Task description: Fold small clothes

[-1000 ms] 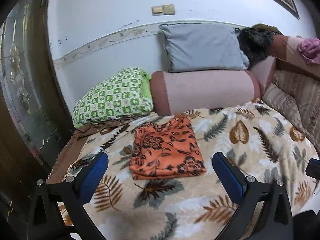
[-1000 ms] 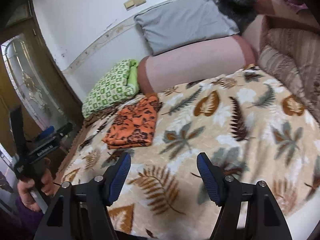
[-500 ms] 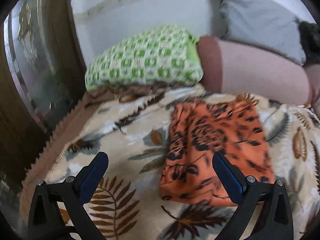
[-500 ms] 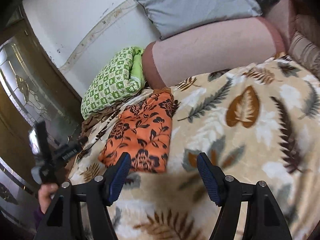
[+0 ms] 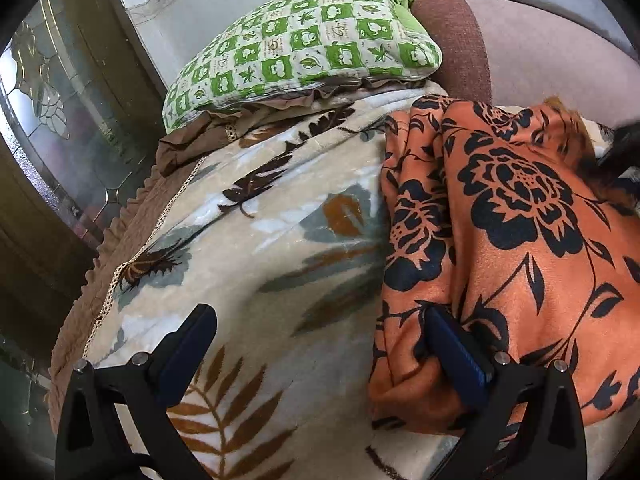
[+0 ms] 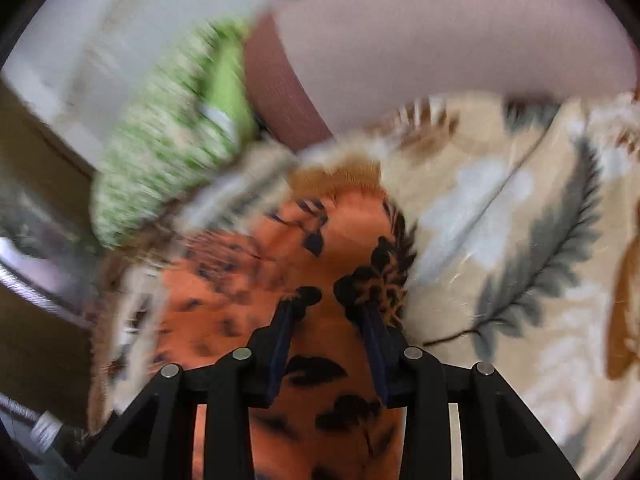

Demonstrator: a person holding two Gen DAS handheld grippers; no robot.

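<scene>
A folded orange cloth with black flowers (image 5: 520, 240) lies on the leaf-print blanket (image 5: 260, 240). My left gripper (image 5: 320, 340) is open wide across the cloth's left edge. Its right finger (image 5: 456, 352) digs into the near left corner, and its left finger rests over bare blanket. The right wrist view is blurred. There my right gripper (image 6: 330, 312) hangs low over the orange cloth (image 6: 248, 288), near its far right edge by the blanket (image 6: 500, 240). Its jaws are closing with cloth between the fingertips, which still stand apart. A dark blur (image 5: 618, 156) at the cloth's far side is that gripper.
A green checked pillow (image 5: 304, 40) lies at the head of the bed beside a pink bolster (image 5: 540, 52). A brown frilled bed edge and a patterned glass door (image 5: 52, 120) are on the left. The blanket stretches away to the right of the cloth.
Both grippers came down and in toward the orange cloth. The left one's right finger now presses its near corner. The right one swung left over the cloth and its jaws narrowed.
</scene>
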